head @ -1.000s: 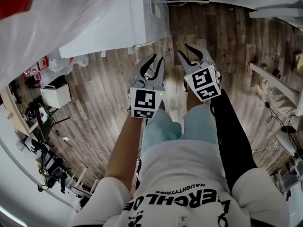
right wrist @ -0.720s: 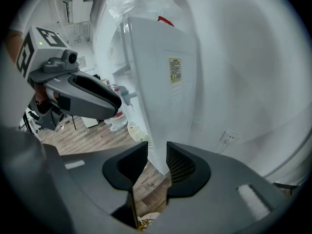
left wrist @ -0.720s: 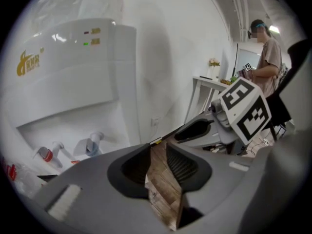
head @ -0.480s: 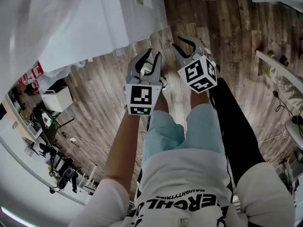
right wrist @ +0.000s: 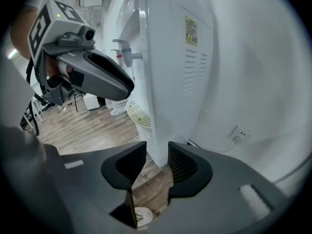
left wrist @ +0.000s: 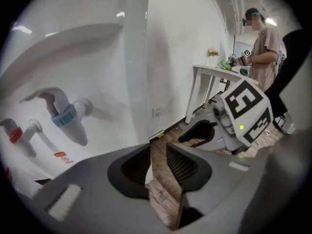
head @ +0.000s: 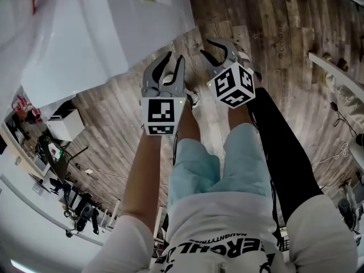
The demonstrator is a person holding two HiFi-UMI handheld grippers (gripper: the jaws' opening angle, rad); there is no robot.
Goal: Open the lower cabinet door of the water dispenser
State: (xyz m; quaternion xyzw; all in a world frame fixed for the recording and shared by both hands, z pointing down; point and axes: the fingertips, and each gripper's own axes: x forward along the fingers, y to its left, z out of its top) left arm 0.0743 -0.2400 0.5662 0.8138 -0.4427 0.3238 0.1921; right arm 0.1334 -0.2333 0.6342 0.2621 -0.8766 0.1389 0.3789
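The white water dispenser [head: 85,33] stands at the upper left of the head view. In the left gripper view its front [left wrist: 97,57] carries a blue tap [left wrist: 66,116] and a red tap [left wrist: 14,133]. Its lower cabinet door is hidden behind the gripper bodies. My left gripper [head: 173,61] [left wrist: 158,152] hangs open in front of the dispenser; its jaws have just been opening, with only floor between them. My right gripper [head: 206,46] [right wrist: 157,155] is beside it, open, and faces the dispenser's side corner [right wrist: 170,57]. Its jaws have also just been opening, with nothing held.
A wall socket [right wrist: 240,132] with a cable sits behind the dispenser. A round white fan grille [right wrist: 138,113] rests on the wood floor beyond it. A person stands at a white table [left wrist: 214,77] in the background. A white box [head: 65,124] and cluttered desks line the left.
Both grippers have sunk lower beside the dispenser, which now fills more of the head view's upper left. The left jaws stand wider apart than a second ago.
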